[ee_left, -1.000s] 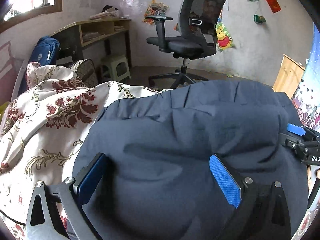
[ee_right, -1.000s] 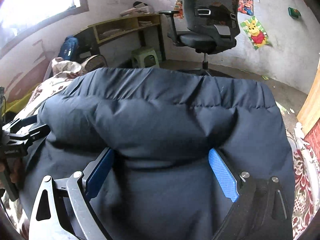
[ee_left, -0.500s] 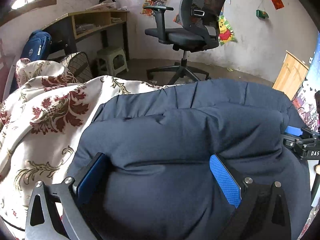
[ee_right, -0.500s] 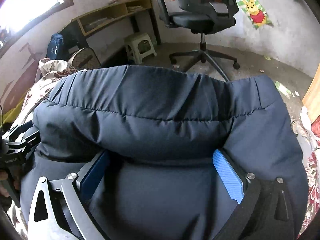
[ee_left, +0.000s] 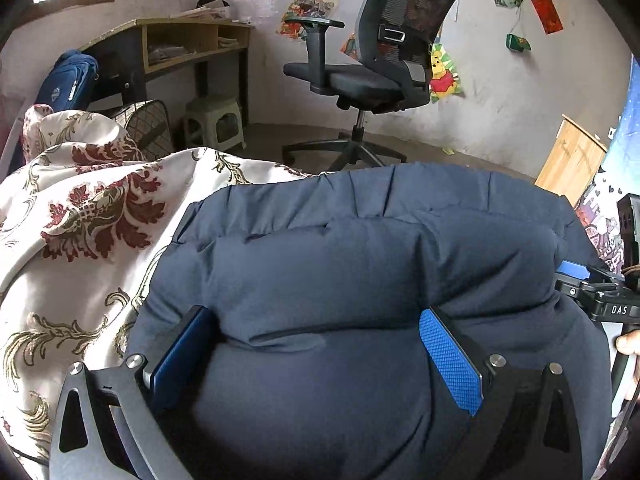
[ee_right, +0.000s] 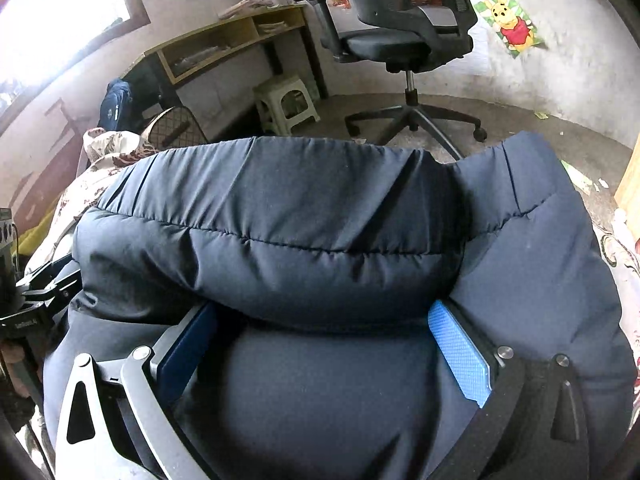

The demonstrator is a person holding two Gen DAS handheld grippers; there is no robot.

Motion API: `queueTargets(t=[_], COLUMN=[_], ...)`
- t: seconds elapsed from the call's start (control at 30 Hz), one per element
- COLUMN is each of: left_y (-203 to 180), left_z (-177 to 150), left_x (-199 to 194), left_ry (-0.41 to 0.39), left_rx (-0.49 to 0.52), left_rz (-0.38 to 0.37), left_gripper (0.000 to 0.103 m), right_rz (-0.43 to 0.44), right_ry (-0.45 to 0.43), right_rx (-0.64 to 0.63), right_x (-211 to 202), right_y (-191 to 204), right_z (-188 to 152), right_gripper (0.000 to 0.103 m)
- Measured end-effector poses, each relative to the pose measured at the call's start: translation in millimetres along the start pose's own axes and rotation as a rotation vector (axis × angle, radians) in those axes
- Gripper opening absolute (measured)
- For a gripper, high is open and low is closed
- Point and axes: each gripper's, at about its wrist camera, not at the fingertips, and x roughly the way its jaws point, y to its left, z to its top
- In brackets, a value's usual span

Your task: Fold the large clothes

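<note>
A navy puffer jacket (ee_left: 360,256) (ee_right: 320,208) lies folded over on a floral bedspread (ee_left: 80,216). Its padded upper fold bulges over the tips of both grippers. My left gripper (ee_left: 314,316) stands wide open astride the left part of the fold, and its blue pads (ee_left: 448,360) do not squeeze the cloth. My right gripper (ee_right: 322,308) is at its widest, with the jacket between its fingers but not pinched. Each gripper also shows at the edge of the other's view: the right gripper (ee_left: 592,292) and the left gripper (ee_right: 40,296).
Beyond the bed stand a black office chair (ee_left: 380,72) (ee_right: 408,20), a pale plastic stool (ee_left: 214,120), a wooden desk (ee_left: 192,40) and a blue bag (ee_left: 68,80). A wooden board (ee_left: 572,164) leans at the right. A hand (ee_left: 628,344) grips the right tool.
Both grippers have sunk and tipped down toward the jacket. The upper fold has settled onto the lower layer. The right gripper's fingers have spread slightly wider.
</note>
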Motion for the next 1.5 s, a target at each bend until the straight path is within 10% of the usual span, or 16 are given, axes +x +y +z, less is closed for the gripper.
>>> queueTargets(t=[0.87, 1.5], left_y=[3, 90], left_z=[-7, -55], left_x=[-3, -59], left_ry=[-0.037, -0.065], left_rx=[-0.015, -0.195], left_rz=[-0.023, 0.030], left_gripper=[0.103, 0.103], right_rz=[0.006, -0.031], right_ry=[-0.024, -0.281], right_rx=[-0.001, 0.063], right_x=[-5, -99], right_y=[-4, -36], right_z=[-5, -42], right_gripper=[0.102, 0.102])
